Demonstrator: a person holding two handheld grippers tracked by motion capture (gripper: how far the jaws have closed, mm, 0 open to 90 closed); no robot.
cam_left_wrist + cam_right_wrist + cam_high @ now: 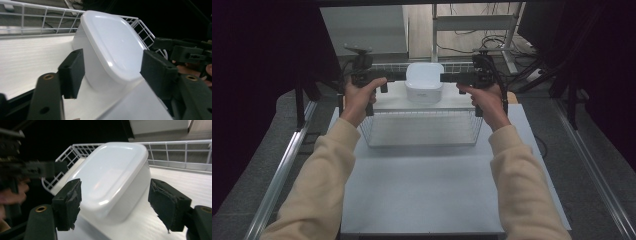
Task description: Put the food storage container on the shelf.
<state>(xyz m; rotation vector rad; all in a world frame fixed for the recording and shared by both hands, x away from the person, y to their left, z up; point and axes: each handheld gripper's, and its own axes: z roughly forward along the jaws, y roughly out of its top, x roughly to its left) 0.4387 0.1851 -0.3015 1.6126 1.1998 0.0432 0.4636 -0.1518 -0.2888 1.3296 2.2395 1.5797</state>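
One white lidded container [424, 82], sitting on the upper shelf [389, 102] of the wire rack [422, 131], against the rear rail. Flanked by two grippers: left gripper [394, 76] and right gripper [451, 77], both spread wide, pads clear of the walls, gripping nothing. Risk from here, probably: uneven closing from either side, pushing the smooth box askew or toward the shelf edge. Two hands, one rack, one table [422, 195].

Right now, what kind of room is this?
Probably a lab or workshop recording bench: a white table flanked by metal rails, loose cables on the floor, and a white wire basket shelf holding a white lidded plastic box.
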